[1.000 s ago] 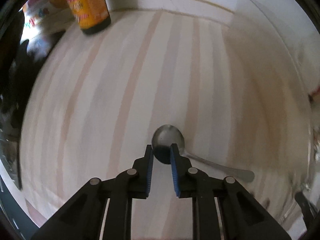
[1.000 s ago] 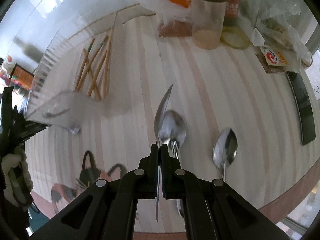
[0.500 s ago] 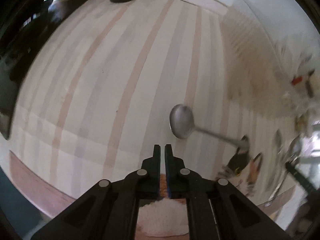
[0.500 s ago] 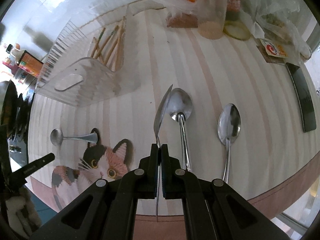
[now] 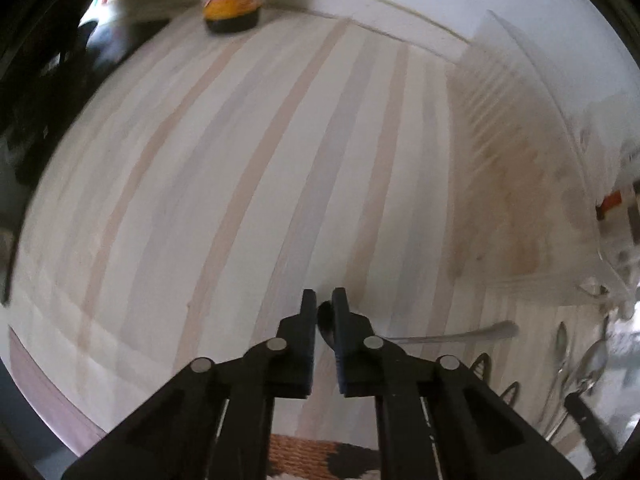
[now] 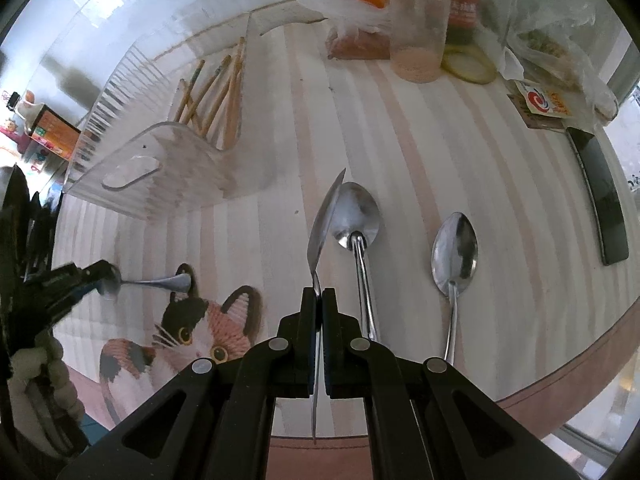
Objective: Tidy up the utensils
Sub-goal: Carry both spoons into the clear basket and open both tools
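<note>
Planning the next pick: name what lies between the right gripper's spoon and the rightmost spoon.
A third spoon, flat on the tablecloth; the right wrist view shows it.

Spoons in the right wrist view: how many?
4: one edge-on in the right hand-held gripper, two lying right of it, one at the left hand-held gripper.

4 spoons (image 6: 456, 248), 1 organizer (image 6: 160, 168).
</note>
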### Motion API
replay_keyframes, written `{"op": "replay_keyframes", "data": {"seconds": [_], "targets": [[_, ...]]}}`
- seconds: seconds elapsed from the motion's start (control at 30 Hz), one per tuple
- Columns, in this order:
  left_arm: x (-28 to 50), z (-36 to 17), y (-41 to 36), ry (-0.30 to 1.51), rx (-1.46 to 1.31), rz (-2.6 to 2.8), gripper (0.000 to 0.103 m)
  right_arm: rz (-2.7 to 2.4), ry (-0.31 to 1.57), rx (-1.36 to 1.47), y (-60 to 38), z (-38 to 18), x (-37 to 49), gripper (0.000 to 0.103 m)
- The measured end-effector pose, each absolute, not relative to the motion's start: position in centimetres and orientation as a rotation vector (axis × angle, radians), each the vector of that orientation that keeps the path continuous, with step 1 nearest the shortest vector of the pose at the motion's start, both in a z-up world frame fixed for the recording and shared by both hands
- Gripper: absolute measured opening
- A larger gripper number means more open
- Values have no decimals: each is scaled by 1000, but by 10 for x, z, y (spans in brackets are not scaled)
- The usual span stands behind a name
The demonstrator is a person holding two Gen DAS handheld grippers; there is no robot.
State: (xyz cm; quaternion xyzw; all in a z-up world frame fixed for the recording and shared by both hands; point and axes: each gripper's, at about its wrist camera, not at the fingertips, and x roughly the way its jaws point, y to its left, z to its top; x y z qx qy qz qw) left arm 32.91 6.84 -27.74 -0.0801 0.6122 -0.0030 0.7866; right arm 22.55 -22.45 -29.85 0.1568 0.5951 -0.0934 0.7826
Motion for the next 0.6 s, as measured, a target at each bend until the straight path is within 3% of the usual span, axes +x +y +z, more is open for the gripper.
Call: {"op": "replay_keyframes", "data": {"seconds": [0.3,0.6], "targets": [[308,-247,83,1274,-192,4,1,-199,1265,345,-229,-291,223,2],[265,-177,109,1178,-241,15,1,-113,1176,356,-221,-247,240,2]]}}
